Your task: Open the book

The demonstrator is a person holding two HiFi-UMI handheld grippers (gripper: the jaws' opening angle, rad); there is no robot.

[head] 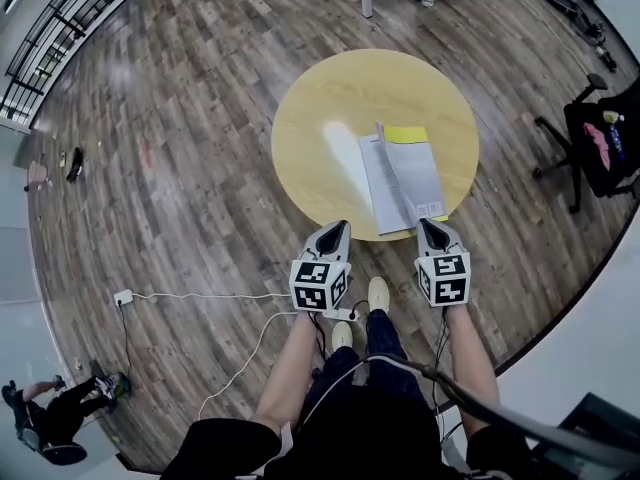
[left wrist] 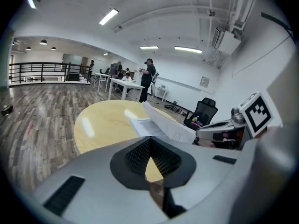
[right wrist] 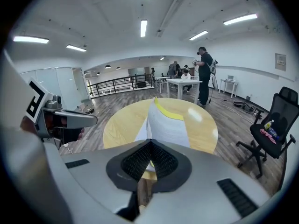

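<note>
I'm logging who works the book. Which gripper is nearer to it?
The right gripper: its tip is at the book's near corner, while the left gripper points at bare table beside the book.

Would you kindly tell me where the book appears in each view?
Head view: book right of centre, on the near right part of the round yellow table.
Left gripper view: book just right of centre, partly open.
Right gripper view: book at centre, yellow strip at its top.
Shared landmark: the round yellow table, under the book in all three.
</note>
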